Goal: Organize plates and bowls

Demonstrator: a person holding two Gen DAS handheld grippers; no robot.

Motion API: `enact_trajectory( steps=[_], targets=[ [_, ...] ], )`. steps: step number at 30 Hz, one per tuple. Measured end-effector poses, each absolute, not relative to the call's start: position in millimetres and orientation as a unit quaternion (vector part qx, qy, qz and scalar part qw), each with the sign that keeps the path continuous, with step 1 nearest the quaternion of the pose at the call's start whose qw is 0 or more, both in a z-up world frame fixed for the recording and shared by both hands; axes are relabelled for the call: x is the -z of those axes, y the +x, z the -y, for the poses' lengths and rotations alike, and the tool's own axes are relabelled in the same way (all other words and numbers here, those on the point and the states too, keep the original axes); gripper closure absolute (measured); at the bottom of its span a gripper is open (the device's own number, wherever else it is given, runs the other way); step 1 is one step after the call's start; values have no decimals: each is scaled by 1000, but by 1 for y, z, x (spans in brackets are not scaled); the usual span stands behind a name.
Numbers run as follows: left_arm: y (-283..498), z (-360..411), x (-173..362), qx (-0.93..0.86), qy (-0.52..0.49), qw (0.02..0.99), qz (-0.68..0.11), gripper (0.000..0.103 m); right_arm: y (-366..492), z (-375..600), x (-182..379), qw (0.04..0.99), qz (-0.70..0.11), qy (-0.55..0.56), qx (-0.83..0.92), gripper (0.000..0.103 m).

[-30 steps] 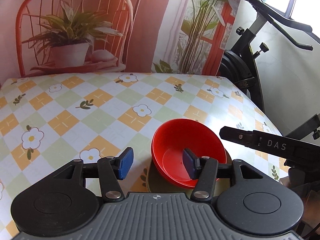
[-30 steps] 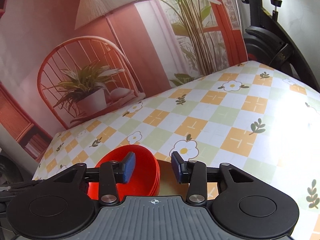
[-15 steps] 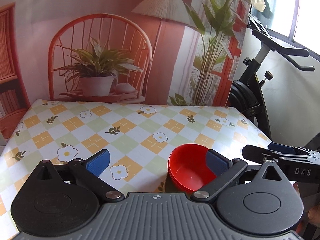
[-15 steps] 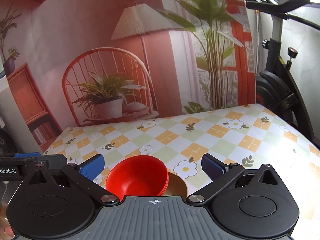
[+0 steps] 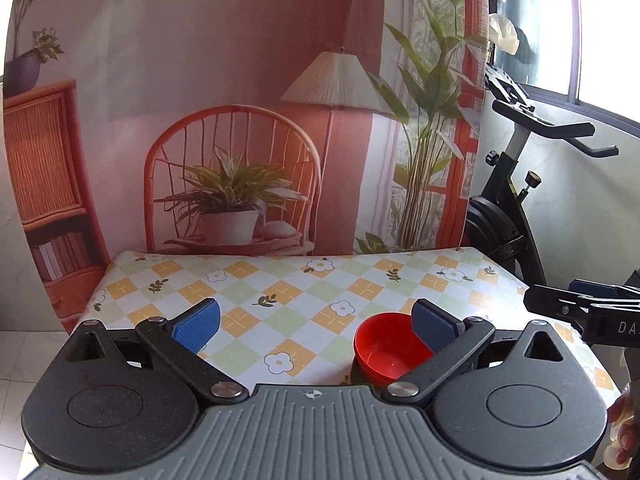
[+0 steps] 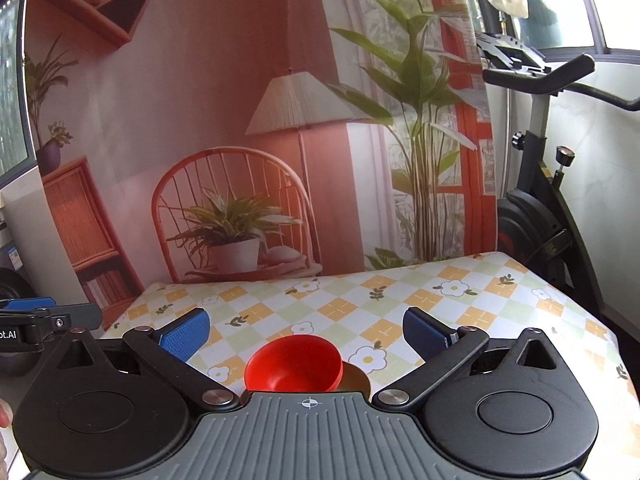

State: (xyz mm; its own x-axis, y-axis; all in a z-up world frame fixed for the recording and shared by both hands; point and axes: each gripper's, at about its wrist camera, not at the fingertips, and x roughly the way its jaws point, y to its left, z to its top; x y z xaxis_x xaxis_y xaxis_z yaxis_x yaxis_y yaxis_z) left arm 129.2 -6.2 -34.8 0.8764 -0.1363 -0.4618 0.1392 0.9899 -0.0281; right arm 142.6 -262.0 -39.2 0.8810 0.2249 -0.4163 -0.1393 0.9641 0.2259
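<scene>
Both grippers, left point(image 5: 314, 322) and right point(image 6: 306, 330), gape empty above table point(image 5: 280, 280); bowls point(image 6: 294, 368) nested on plate point(image 6: 356, 380), stacking apparently done.

Flower-checked table point(image 6: 480, 312), olive plate point(image 6: 356, 378) under red bowls point(image 6: 294, 368)

Bowls point(image 6: 294, 366) are sitting stacked on a plate point(image 6: 356, 378) near the table's point(image 6: 460, 316) front edge, lying between the right gripper's point(image 6: 306, 332) spread fingers and just inside the left gripper's point(image 5: 316, 326) right finger point(image 5: 432, 326); an exercise bike point(image 6: 536, 216) is standing beyond the table's right side.
</scene>
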Motion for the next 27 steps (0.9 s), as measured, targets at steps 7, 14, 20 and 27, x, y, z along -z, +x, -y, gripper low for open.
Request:
enact_trajectory(
  steps=[7, 14, 20, 27],
  targets=[
    [88, 6, 10, 60, 23, 977, -204, 1, 104, 261, 18, 970, -205, 89, -94, 0],
    [47, 13, -7, 59, 41, 984, -163, 1, 71, 260, 5, 973, -192, 92, -88, 0],
    [30, 16, -5, 66, 36, 984, -159, 1, 56, 257, 1, 976, -180, 90, -85, 0],
    [26, 10, 4, 58, 18, 984, -169, 1, 50, 253, 2, 976, -180, 86, -85, 0]
  ],
)
